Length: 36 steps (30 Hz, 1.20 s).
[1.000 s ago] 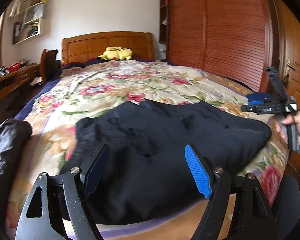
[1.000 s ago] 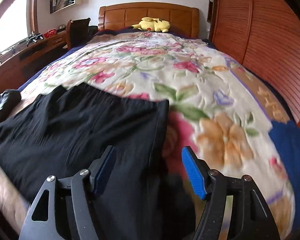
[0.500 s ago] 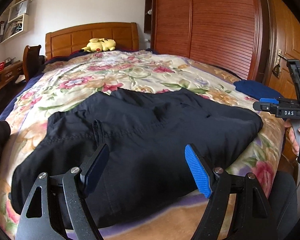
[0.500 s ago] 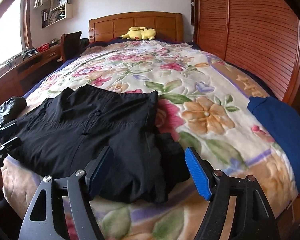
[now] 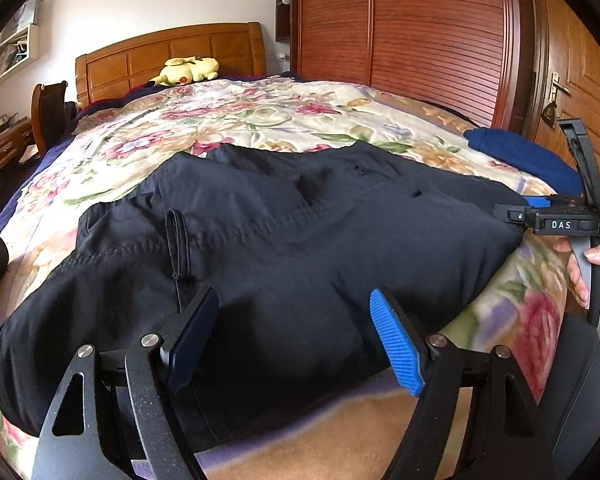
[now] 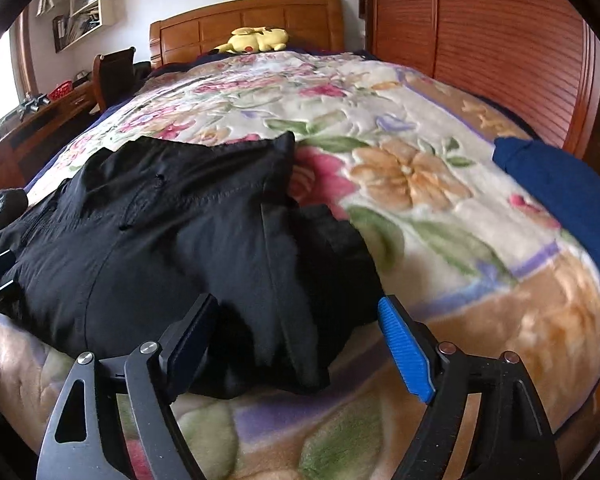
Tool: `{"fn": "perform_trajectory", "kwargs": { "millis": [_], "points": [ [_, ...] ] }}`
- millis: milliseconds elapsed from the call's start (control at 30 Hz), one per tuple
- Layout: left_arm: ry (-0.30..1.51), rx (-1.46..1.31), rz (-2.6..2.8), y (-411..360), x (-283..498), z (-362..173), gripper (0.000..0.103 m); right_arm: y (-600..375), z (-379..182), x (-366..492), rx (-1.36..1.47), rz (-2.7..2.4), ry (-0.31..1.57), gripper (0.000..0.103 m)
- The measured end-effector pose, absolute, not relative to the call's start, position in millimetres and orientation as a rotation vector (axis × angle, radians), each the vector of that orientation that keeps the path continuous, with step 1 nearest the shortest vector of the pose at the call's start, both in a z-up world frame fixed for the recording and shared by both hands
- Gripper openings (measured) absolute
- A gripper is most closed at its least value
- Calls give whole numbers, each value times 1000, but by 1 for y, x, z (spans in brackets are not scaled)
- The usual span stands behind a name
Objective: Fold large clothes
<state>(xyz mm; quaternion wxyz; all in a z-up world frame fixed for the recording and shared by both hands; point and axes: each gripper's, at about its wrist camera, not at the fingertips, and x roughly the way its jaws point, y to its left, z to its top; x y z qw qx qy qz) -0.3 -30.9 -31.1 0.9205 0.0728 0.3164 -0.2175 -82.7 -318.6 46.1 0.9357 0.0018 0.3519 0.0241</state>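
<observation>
We note black trousers (image 5: 284, 248) on a cream blanket (image 6: 380, 128) patterned with pink and orange flowers, a navy cloth (image 6: 568, 192), a yellow plush toy (image 6: 256, 40), and a reddish-brown wardrobe (image 5: 420, 32).

Yellow plush toy (image 5: 188, 70) (by headboard (image 5: 168, 54))

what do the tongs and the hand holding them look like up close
Both tongs, left and right, have black triangular cut-out arms with silver bolts, one ribbed bright blue pad and one dark pad. Seen side-on, the right tool carries a white "DAS" marking and a thin black cable. The hand is bare; no sleeve shows.
</observation>
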Motion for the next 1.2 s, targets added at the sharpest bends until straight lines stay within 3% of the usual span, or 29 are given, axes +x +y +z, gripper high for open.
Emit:
{"fn": "perform_trajectory", "kwargs": {
  "millis": [767, 1167, 1200],
  "points": [
    [684, 201, -426, -37, 4, -42, 79, -324, 24, -73, 96, 128, 751, 83],
    [689, 208, -424, -39, 5, -44, 79, -322, 22, -76, 133, 208, 753, 51],
    [689, 208, -424, -39, 5, -44, 79, -321, 22, -76, 140, 221, 753, 45]
  ]
}}
